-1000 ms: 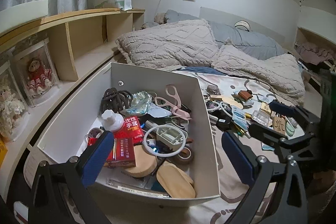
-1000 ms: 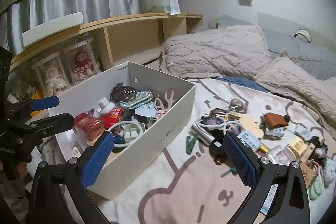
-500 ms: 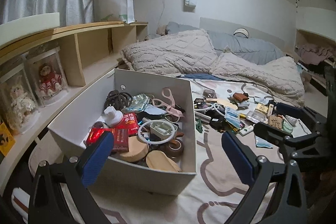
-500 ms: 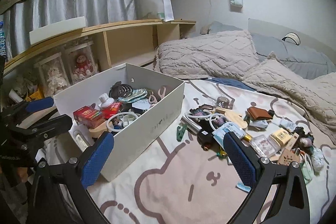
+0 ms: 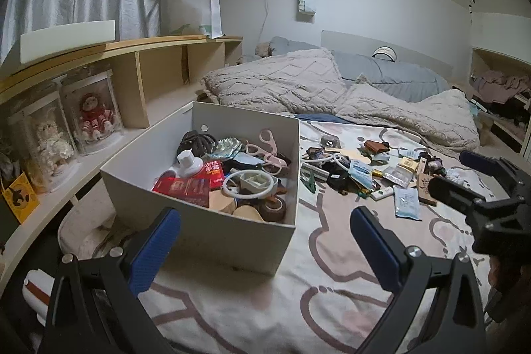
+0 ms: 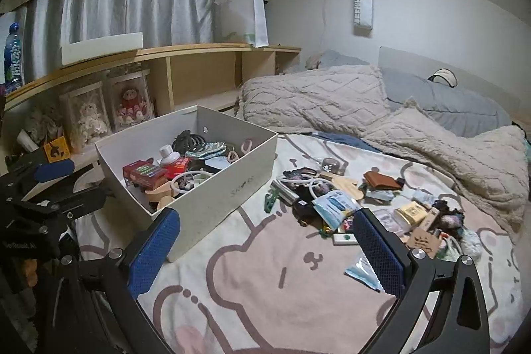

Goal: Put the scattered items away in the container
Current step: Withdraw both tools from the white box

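A white box sits on the bed at the left, holding a red packet, white ring, pink scissors and other small items; it also shows in the right wrist view. Scattered items lie in a pile on the bedsheet to the box's right, also in the right wrist view. My left gripper is open and empty, held back in front of the box's near wall. My right gripper is open and empty, above the sheet between box and pile.
A wooden shelf with doll cases runs along the left. Beige blankets and pillows lie at the back of the bed. A blue-and-white packet lies near the right fingertip. The right gripper shows at the left view's right edge.
Both grippers have pulled back and up from the box; the box and the pile look smaller and farther. Both stay open and empty.
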Motion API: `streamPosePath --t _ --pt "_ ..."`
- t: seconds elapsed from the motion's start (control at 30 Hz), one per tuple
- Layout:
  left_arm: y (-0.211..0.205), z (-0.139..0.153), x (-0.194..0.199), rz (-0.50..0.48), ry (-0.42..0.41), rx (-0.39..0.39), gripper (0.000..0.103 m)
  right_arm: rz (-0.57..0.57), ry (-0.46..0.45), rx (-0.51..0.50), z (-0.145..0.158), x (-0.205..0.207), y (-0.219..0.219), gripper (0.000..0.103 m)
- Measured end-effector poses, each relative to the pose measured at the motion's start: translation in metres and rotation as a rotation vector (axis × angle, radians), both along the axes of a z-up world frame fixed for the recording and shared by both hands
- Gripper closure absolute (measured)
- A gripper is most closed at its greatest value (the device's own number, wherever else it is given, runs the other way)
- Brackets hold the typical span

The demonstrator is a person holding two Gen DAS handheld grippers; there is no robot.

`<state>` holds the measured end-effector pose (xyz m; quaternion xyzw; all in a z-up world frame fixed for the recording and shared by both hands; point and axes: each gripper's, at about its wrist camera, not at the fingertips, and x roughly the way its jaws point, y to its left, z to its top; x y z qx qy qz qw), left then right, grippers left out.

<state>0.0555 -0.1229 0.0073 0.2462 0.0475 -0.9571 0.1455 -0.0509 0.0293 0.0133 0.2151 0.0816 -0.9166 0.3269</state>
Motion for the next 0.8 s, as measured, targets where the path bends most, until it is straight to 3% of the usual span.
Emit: streamPosePath --t 0.8 --pt "0.012 0.001 0.021 0.023 -0.006 -0.027 0.0 -0.036 -0.003 -0.002 -0.006 0.017 0.024 0.0"
